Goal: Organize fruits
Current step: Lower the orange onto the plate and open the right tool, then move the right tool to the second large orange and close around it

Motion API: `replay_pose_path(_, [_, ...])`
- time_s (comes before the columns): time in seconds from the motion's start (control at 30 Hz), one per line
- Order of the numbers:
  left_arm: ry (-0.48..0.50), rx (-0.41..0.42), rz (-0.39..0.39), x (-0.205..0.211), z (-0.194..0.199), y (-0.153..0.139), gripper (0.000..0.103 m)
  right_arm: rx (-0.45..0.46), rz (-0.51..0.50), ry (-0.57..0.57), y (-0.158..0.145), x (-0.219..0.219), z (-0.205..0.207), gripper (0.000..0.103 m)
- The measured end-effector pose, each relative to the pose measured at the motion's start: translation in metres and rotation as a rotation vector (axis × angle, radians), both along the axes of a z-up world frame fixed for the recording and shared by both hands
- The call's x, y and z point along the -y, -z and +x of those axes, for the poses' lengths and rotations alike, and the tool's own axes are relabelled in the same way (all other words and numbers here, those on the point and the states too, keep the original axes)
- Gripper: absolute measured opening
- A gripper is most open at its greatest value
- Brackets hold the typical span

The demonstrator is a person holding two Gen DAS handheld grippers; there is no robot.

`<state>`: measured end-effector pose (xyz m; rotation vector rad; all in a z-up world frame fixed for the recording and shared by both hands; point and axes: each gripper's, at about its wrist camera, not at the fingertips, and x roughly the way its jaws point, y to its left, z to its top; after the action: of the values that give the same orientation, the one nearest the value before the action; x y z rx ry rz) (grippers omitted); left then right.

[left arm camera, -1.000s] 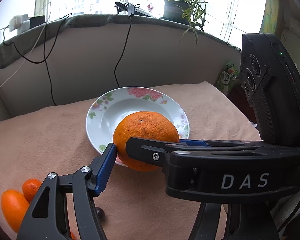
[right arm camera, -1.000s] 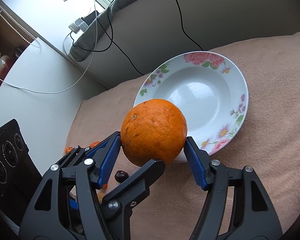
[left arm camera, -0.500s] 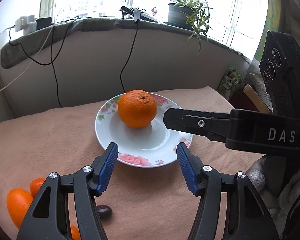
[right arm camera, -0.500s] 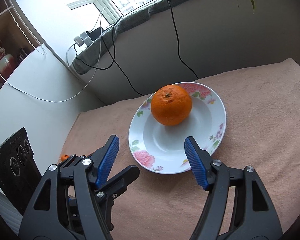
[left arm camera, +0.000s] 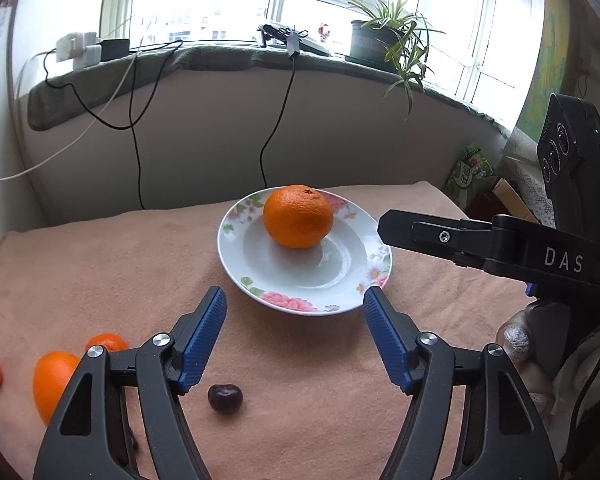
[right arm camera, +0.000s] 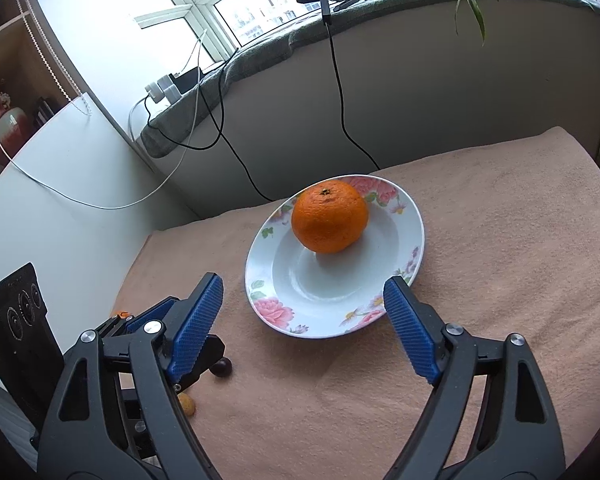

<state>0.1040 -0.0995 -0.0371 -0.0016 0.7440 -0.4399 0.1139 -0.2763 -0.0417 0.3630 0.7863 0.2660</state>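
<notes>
A large round orange (left arm camera: 298,216) sits on the far side of the white floral-rimmed ceramic plate (left arm camera: 260,276) on the peach-cloth-covered table (left arm camera: 100,264). Both the left gripper (left arm camera: 294,336) and the right gripper (right arm camera: 303,320) have just been opening their jaws, and nothing is between either pair. Near the left gripper lie smaller oranges (left arm camera: 54,380) and a dark cherry (left arm camera: 225,398). I'd judge the oranges firm and rollable, best pinched across the middle; the cherry is small and soft, needing gentle pressure.
</notes>
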Motion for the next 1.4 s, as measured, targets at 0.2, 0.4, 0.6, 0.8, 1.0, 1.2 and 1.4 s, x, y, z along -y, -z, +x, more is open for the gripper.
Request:
replay_pose_path(0.2, [-0.049, 0.024, 0.020, -0.012, -0.011, -0.005, 0.081, 0.015, -0.019, -0.003, 0.000, -0.005, -0.008, 0.092])
replay_pose_path(0.4, [-0.096, 0.037, 0.020, -0.030, -0.021, -0.008, 0.082, 0.016, -0.032, -0.013, 0.001, -0.015, -0.009, 0.092])
replay_pose_path(0.6, [-0.146, 0.049, 0.023, -0.050, -0.030, -0.009, 0.082, 0.028, -0.060, -0.040, 0.002, -0.034, -0.010, 0.092])
replay_pose_path(0.8, [-0.208, 0.049, 0.024, -0.077, -0.036, -0.007, 0.082, 0.058, -0.099, -0.086, 0.003, -0.061, -0.013, 0.092])
replay_pose_path(1.0, [-0.275, 0.042, 0.005, -0.107, -0.043, -0.003, 0.082, 0.062, -0.143, -0.157, 0.004, -0.091, -0.013, 0.092])
replay_pose_path(1.2, [-0.340, 0.008, -0.032, -0.143, -0.050, 0.008, 0.082, 0.051, -0.180, -0.234, 0.009, -0.121, -0.012, 0.092])
replay_pose_path(1.4, [-0.396, -0.038, -0.079, -0.174, -0.057, 0.023, 0.082, 0.017, -0.195, -0.317, 0.020, -0.148, -0.010, 0.092])
